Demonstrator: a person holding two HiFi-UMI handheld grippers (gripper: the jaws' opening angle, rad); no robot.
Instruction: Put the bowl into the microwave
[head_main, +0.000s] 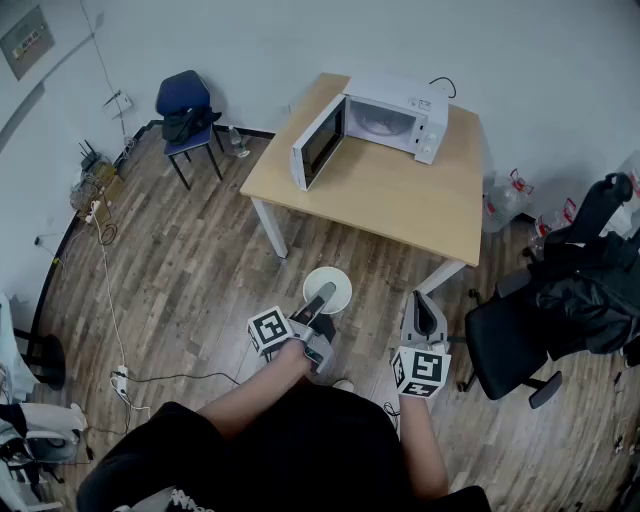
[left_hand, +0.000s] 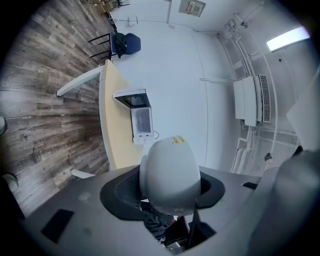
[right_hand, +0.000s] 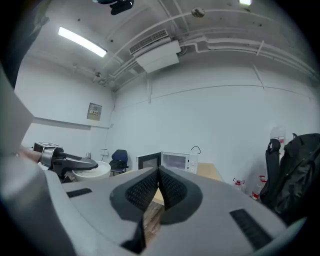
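A white bowl (head_main: 330, 283) is held above the wooden floor, short of the table, with my left gripper (head_main: 322, 298) shut on its rim. In the left gripper view the bowl (left_hand: 170, 172) sits tilted between the jaws, its underside facing the camera. The white microwave (head_main: 388, 116) stands at the far side of the wooden table (head_main: 400, 205) with its door (head_main: 318, 142) swung open to the left. My right gripper (head_main: 423, 303) hangs beside the left one, shut and empty (right_hand: 157, 176). From the right gripper view the bowl (right_hand: 92, 171) and the microwave (right_hand: 175, 161) both show.
A blue chair (head_main: 187, 110) stands at the far left wall. A black office chair (head_main: 508, 345) draped with dark clothing (head_main: 585, 285) is close on my right. Water bottles (head_main: 505, 198) lie past the table's right end. Cables (head_main: 105, 300) run along the floor at left.
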